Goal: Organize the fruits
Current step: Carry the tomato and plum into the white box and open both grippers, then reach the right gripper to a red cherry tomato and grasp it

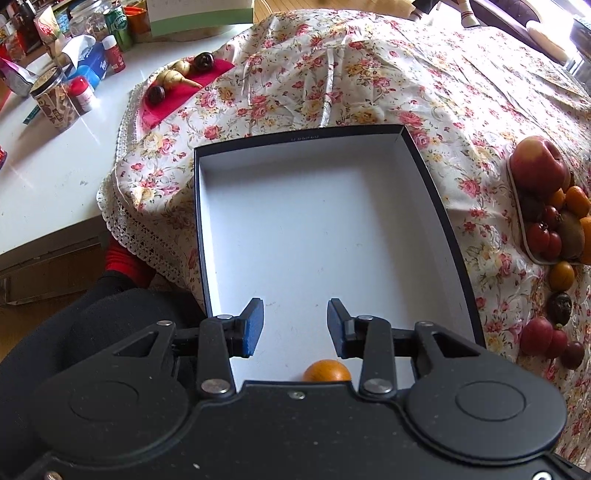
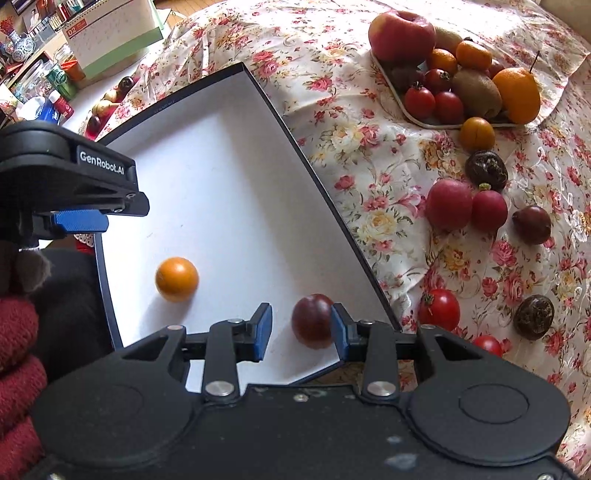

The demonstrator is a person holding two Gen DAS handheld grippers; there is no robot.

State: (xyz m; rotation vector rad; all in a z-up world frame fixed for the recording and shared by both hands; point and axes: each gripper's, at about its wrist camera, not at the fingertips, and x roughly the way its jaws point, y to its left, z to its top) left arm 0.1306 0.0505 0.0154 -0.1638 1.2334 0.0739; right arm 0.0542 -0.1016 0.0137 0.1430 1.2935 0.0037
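Observation:
A shallow white box with a dark rim (image 1: 424, 158) (image 2: 258, 85) lies on the floral cloth. An orange round fruit (image 2: 176, 278) lies inside it; its top shows in the left wrist view (image 1: 327, 371). A dark red plum (image 2: 312, 320) lies in the box near its corner. My right gripper (image 2: 301, 330) is open, the plum between its fingers beside the right pad, no grip visible. My left gripper (image 1: 295, 326) is open and empty above the box. It also shows in the right wrist view (image 2: 79, 221).
A tray (image 2: 391, 79) at the right holds an apple (image 2: 402, 35), kiwis, tomatoes and oranges. Loose fruits lie on the cloth beside it, such as a tomato (image 2: 439, 309) and a dark passion fruit (image 2: 533, 316). A red napkin (image 1: 184, 92) with fruits and several jars sit at the far left.

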